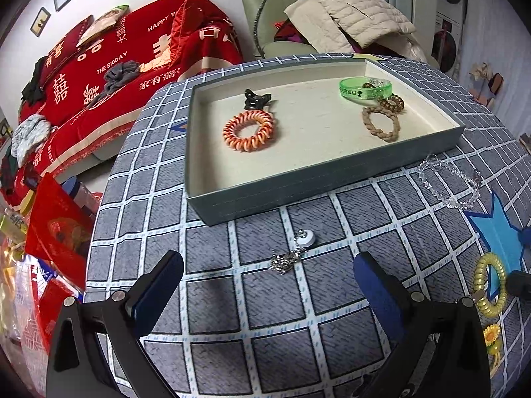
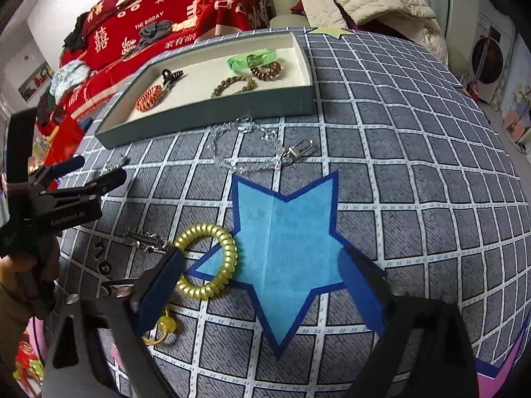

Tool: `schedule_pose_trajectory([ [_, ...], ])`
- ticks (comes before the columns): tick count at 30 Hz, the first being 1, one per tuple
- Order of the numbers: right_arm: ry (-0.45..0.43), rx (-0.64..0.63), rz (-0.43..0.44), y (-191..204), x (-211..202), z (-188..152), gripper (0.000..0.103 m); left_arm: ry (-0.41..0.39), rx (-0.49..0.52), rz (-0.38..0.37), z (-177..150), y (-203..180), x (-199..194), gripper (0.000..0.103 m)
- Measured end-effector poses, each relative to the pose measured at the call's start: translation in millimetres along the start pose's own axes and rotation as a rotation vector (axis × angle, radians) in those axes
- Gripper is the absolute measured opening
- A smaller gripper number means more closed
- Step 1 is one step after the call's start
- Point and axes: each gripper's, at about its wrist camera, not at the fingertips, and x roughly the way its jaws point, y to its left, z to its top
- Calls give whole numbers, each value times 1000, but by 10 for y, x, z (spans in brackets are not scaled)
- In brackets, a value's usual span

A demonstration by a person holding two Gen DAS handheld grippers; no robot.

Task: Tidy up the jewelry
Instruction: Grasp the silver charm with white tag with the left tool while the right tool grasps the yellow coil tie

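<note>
A grey tray (image 1: 332, 172) holds a black claw clip (image 1: 255, 99), an orange spiral hair tie (image 1: 249, 131), a green bangle (image 1: 365, 88), a brown coil tie (image 1: 395, 101) and a tan braided tie (image 1: 380, 122). My left gripper (image 1: 268, 282) stands open low over the cloth, with a silver chain and its white pendant (image 1: 292, 253) just ahead of its fingertips. My right gripper (image 2: 262, 282) is open over a blue paper star (image 2: 285, 248). A yellow spiral hair tie (image 2: 209, 262) lies against its left finger (image 2: 162, 285). A clear bead bracelet (image 2: 242, 146) lies in front of the tray (image 2: 205, 109).
A silver clasp (image 2: 295, 152) lies by the bead bracelet, a spiky silver clip (image 2: 146, 238) and a yellow ring trinket (image 2: 166, 328) near the yellow tie. The left gripper (image 2: 96, 170) shows at the left of the right wrist view. Red bags (image 1: 56, 229) crowd the round table's left edge.
</note>
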Motion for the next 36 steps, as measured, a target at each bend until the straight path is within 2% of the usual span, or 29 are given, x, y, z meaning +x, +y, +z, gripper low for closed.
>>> schedule_pose_trajectory([
  [1,5,-10,-6,22,18,-5,78,1,0,1,-2,-4,8,103],
  [4,1,-64,-47,131,27,-32,68,11,-2,0,-2,-18,46,103],
  [7,-4,-141,-101,257,41,-71,67,8,-5,-7,2,-13,56,103],
  [12,-7,-145,-93,278,39,-85,66,10,-13,-62,6,-15,43,101],
  [15,-3,-146,-91,286,33,-95,66,18,-19,-119,1,-18,30,87],
  [17,-1,-150,-88,296,22,-103,63,22,-21,-133,-6,-14,20,85],
  [18,2,-154,-87,312,34,-87,61,21,-19,-137,-7,-16,16,81],
  [21,7,-168,-81,368,27,-89,52,19,-3,-152,-4,-43,-15,56],
  [23,12,-173,-77,399,24,-92,43,23,8,-159,-1,-66,-34,46],
  [24,13,-174,-77,409,23,-93,41,23,13,-161,-2,-76,-39,35],
  [27,14,-181,-70,454,15,-108,24,19,18,-156,-20,-91,-58,34],
  [28,14,-185,-72,467,12,-112,13,18,13,-157,-29,-87,-64,34],
  [29,12,-187,-73,475,8,-118,11,17,4,-157,-40,-79,-70,34],
  [36,-15,-133,-65,340,-79,-101,10,-6,-33,-165,-74,11,-193,34],
])
